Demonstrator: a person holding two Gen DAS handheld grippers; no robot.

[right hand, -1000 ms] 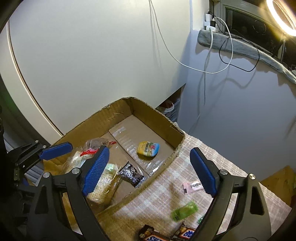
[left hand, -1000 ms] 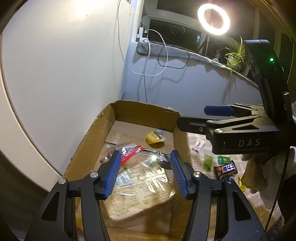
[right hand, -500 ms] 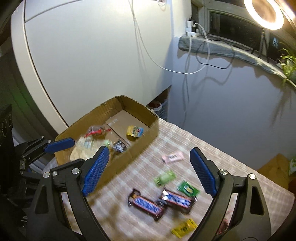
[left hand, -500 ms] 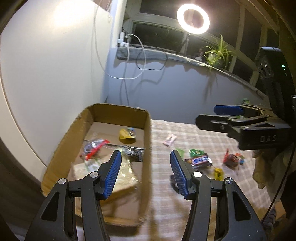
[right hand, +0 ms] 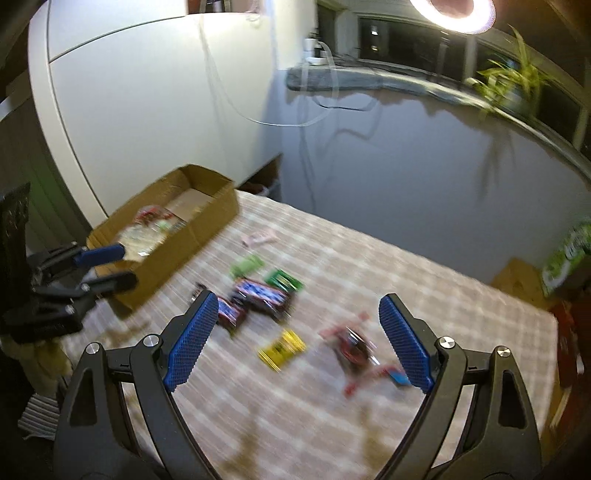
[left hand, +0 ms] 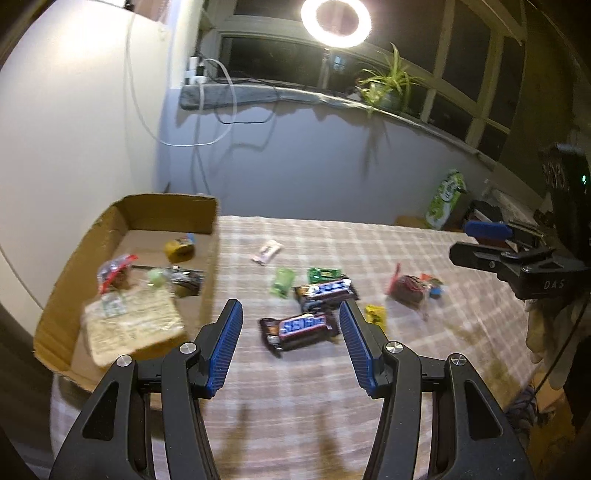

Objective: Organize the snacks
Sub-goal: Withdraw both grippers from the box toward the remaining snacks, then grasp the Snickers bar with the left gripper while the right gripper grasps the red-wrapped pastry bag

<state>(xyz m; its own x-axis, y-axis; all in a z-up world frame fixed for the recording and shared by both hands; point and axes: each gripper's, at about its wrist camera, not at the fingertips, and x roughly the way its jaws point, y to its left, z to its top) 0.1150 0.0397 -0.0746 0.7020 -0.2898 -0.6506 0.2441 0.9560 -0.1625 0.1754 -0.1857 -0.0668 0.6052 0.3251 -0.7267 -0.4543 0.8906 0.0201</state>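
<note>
Both handheld grippers had swung away from the cardboard box [left hand: 122,236] and out over the checked tablecloth [left hand: 369,243] since a second earlier, when each camera looked almost straight down into the box. The left gripper [left hand: 291,343] hung with its jaws partly apart and nothing between them, framing one of two Snickers bars [left hand: 303,326]; the second bar [left hand: 327,290] lay just beyond, touching or nearly touching the first. The right gripper [right hand: 295,339] stood with its jaws wide and empty above a yellow packet [right hand: 282,347] and a red-wrapped snack [right hand: 352,349].

Seven loose snacks could be counted on the cloth: the two Snickers bars, two green packets [left hand: 282,282], one pink packet [left hand: 266,252], the yellow packet and the red-wrapped snack.

Inside the box, at the cloth's left edge, lay at least five items: one large clear bag [left hand: 133,325], one red-and-clear packet [left hand: 114,273], one yellow tub [left hand: 180,249], one dark wrapper [left hand: 186,280] and one small pale-green item too blurred to identify. Those contents lay as they had a second earlier.

A ring light [left hand: 335,19] glowed above the window sill, where one potted plant [left hand: 384,88] stood.
</note>
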